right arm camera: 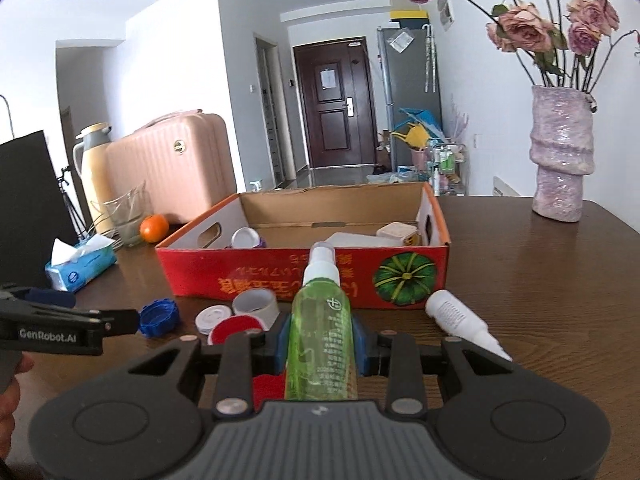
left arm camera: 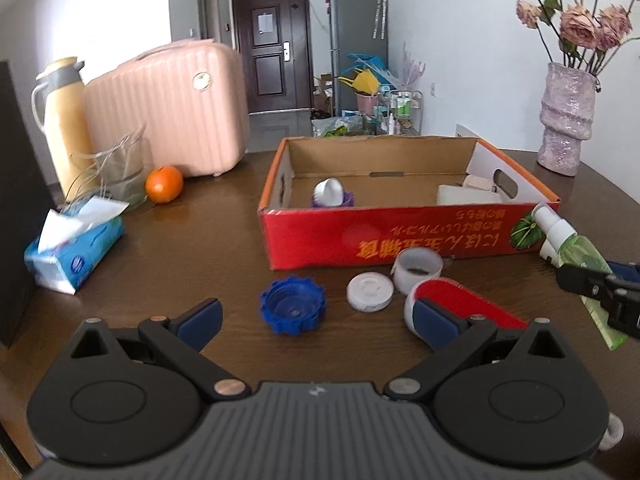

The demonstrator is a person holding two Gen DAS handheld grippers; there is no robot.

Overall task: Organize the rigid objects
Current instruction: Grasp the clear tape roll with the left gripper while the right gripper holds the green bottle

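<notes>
- Up front in my left wrist view, my left gripper (left arm camera: 316,322) stands released, jaws spread wide, with the blue ridged cap (left arm camera: 293,305) lying on the table (left arm camera: 192,248) between and just ahead of the fingers.
- My right finger pad hides the near end of the red-and-white brush (left arm camera: 464,304); what kind of brush it is I cannot tell.
- A white lid (left arm camera: 369,291) lies just beside a white tape roll (left arm camera: 417,270), which sits close against the red cardboard box (left arm camera: 400,240).
- Inside the box I make out a white cup on something purple (left arm camera: 330,194) and white containers (left arm camera: 468,192) at the right end; the front wall cuts off their lower parts.
- At the right edge, my right gripper (left arm camera: 600,292) is only partly in frame, with the green spray bottle (left arm camera: 576,256) tilted up over the box corner.
- Over in the right wrist view, my right gripper (right arm camera: 322,346) is clenched on the green spray bottle (right arm camera: 322,336), which points at the box (right arm camera: 280,276); the bottle's base is hidden behind the gripper body.
- A white dropper bottle (right arm camera: 460,318) lies on its side on the table (right arm camera: 540,300), to the right of the gripper.
- The box holds a shiny cup (right arm camera: 245,238) at the left and pale containers (right arm camera: 384,236) at the right, both partly masked by the front wall.
- My left gripper (right arm camera: 120,320) enters from the left beside the blue cap (right arm camera: 159,317).
</notes>
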